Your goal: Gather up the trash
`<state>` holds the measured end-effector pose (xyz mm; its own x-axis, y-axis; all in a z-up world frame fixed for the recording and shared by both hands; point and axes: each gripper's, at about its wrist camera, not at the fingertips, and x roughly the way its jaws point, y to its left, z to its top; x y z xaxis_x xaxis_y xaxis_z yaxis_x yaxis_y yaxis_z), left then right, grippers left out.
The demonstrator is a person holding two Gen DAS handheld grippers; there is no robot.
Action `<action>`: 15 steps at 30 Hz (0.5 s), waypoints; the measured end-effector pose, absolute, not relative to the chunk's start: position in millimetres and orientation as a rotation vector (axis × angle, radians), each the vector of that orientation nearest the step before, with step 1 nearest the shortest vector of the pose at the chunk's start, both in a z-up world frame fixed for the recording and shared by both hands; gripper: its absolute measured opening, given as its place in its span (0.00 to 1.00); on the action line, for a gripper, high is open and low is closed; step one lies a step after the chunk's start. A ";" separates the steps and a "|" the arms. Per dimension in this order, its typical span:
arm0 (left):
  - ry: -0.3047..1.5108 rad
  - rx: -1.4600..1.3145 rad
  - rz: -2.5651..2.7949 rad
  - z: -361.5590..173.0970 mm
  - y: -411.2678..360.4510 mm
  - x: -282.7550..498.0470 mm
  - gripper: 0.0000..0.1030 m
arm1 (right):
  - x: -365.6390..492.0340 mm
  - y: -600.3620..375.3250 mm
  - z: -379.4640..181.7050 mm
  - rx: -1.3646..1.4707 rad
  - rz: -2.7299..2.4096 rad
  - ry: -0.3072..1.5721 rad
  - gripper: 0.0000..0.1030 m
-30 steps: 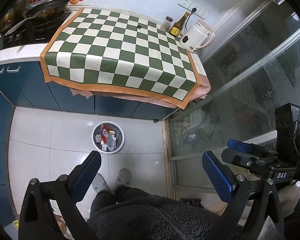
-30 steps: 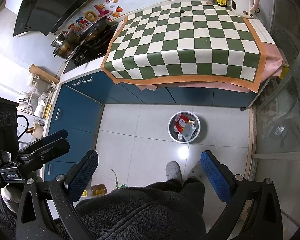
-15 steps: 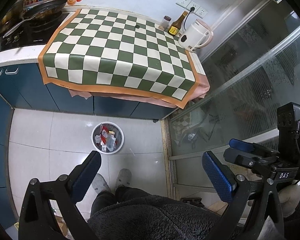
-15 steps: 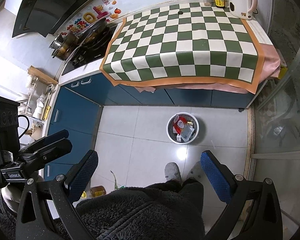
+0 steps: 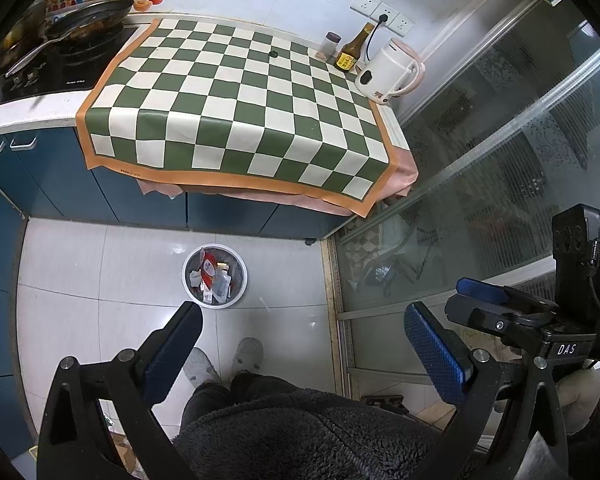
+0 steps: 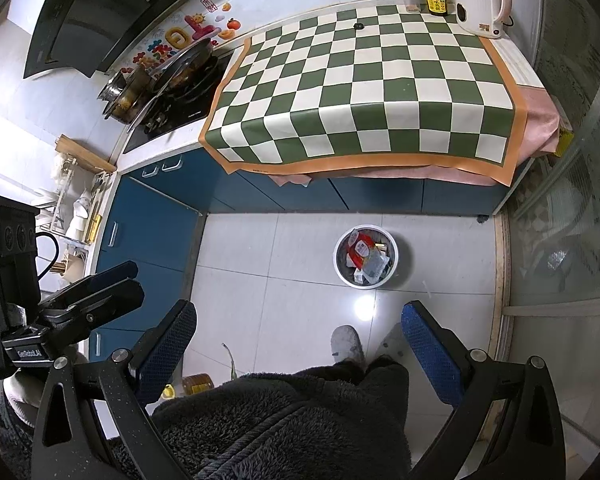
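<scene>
Glossy pale-grey tiled floor (image 5: 284, 264), hard and reflective, with a bright lamp glare near the feet. Blue flat-fronted lower cabinets (image 6: 156, 236) under a counter draped in a smooth green-and-cream chequered vinyl cloth with an orange border (image 5: 236, 108), bare across the middle apart from one tiny dark object too small to identify. Cream plastic electric kettle (image 5: 388, 70), brown glass sauce bottle (image 5: 350, 54) and small lidded spice jar (image 5: 330, 44) grouped at the far corner, none looking like rubbish.

Round white-rimmed waste bin (image 6: 366, 258) on the floor just ahead of the grey slippers, holding crinkled red-and-white wrappers and clear plastic packets.

Left gripper (image 5: 300, 340) with fingers spread wide, nothing between the blue dimpled pads; right gripper (image 6: 298, 338) likewise gaping and empty.

Apparently little left to gather (the counter reads as cleared). Best done now: a slow sweep over the counter edges and the floor for stray scraps, checking that dark speck, with both tools held high and unclenched, ready for a thin, slippery wrapper pinched at a fold rather than flat.
</scene>
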<state>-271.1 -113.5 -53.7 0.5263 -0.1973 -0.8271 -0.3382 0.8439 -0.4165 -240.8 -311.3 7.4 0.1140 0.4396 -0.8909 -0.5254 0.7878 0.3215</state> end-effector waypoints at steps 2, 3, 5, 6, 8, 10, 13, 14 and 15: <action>1.029 -0.586 0.092 -53.7 -113.7 -271.4 1.00 | -241.2 -310.7 7.7 -0.082 0.708 1.274 1.00; 1.030 -0.586 0.093 -53.8 -113.8 -270.8 1.00 | -241.0 -311.3 7.9 -0.082 0.709 1.273 1.00; 1.030 -0.590 0.092 -53.9 -113.8 -271.6 1.00 | -241.3 -310.8 7.6 -0.083 0.708 1.273 1.00; 1.030 -0.587 0.091 -53.6 -113.3 -272.3 1.00 | -241.7 -310.5 7.6 -0.082 0.707 1.273 1.00; 1.030 -0.584 0.091 -53.5 -113.2 -272.1 1.00 | -242.1 -309.9 7.5 -0.081 0.707 1.273 1.00; 1.029 -0.585 0.090 -53.8 -112.7 -272.7 1.00 | -242.1 -309.9 7.3 -0.081 0.707 1.273 1.00; 1.029 -0.585 0.090 -53.7 -112.9 -272.6 1.00 | -244.2 -309.4 7.6 -0.082 0.708 1.273 1.00; 1.030 -0.585 0.089 -53.8 -112.3 -273.5 1.00 | -244.0 -310.0 7.6 -0.080 0.708 1.273 1.00; 1.029 -0.585 0.089 -53.7 -112.7 -273.1 1.00 | -245.5 -309.4 7.6 -0.081 0.708 1.273 1.00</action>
<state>-273.1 -112.7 -53.7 0.5263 -0.1980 -0.8269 -0.3365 0.8446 -0.4164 -245.5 -309.4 7.6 0.1143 0.4397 -0.8908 -0.5253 0.7879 0.3215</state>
